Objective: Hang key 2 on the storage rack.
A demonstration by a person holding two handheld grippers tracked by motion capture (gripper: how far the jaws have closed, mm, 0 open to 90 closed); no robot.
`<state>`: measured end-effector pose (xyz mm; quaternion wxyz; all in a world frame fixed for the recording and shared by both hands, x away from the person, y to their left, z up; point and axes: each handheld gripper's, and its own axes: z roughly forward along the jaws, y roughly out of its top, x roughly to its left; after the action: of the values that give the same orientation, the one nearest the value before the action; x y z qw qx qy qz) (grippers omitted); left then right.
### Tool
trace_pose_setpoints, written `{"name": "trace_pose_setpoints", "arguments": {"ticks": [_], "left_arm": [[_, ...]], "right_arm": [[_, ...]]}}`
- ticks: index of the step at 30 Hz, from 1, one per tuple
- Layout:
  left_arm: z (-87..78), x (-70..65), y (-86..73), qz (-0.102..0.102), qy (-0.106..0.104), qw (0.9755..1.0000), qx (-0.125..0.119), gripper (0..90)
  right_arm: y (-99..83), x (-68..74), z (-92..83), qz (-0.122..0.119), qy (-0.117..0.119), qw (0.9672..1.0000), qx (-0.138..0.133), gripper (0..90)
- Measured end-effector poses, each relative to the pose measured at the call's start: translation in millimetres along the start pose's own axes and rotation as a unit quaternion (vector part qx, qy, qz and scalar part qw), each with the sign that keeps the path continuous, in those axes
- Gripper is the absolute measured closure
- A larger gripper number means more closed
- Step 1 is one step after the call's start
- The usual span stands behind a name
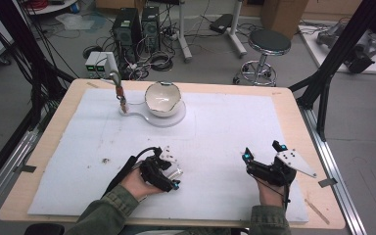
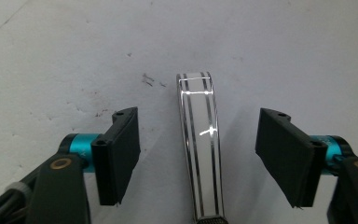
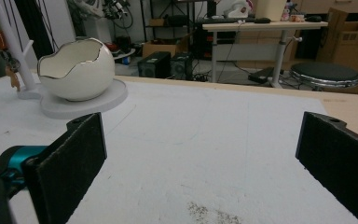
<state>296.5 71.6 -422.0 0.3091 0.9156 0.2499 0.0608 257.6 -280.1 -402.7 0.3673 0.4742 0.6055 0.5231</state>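
High view: my left gripper [image 1: 172, 172] and my right gripper [image 1: 263, 155] rest low over the white mat [image 1: 225, 132], well apart from each other, my left hand [image 1: 138, 183] and right hand [image 1: 270, 193] behind them in green sleeves.

Left gripper view: my jaws stand wide apart, holding nothing. Between them, touching neither pad, a flat shiny metal strip [image 2: 201, 144] with two dark lines along its length lies on the mat, running straight away from me; its far end is squared off, its near end leaves the frame at the bottom. What kind of object it is I cannot tell. Small dark specks [image 2: 148, 80] mark the mat just beyond my left pad.

Right gripper view: my jaws are likewise spread wide and empty, with bare mat between them and a patch of dark crumbs [image 3: 212, 214] close in front. Far ahead and to the left of my left pad sits a white eggshell-shaped bowl [image 3: 78, 70] with a jagged gilt rim, upright on a round white base [image 3: 107, 99]. Just left of the bowl a thin white stand [image 3: 16, 51] rises from the same base. In the high view this stand carries a small brown item [image 1: 121, 96] I cannot identify.
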Motion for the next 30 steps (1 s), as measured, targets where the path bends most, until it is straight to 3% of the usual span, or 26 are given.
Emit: {"name": "trace_pose_setpoints", "arguments": {"ticks": [11,18,25,30], "left_arm": [[1.5,-0.9,0.5,0.005,0.0,1.0,0.001,51.9],[1.1,-0.5,0.0,0.006,0.006,1.0,0.002,72.9],[0.0,0.5,-0.8,0.021,0.011,0.9997,-0.004,73.8],[-4.4,3.1,-1.6,0.021,0.01,0.9997,-0.01,73.8]], "right_arm": [[-0.1,-0.6,0.6,-0.005,0.0,1.0,0.0,0.4],[-0.1,-0.5,0.5,-0.004,-0.001,1.0,0.0,0.4],[-0.1,0.0,0.1,-0.002,0.001,1.0,0.001,0.4],[-0.2,0.1,0.2,-0.002,0.0,1.0,0.002,0.4]]}}
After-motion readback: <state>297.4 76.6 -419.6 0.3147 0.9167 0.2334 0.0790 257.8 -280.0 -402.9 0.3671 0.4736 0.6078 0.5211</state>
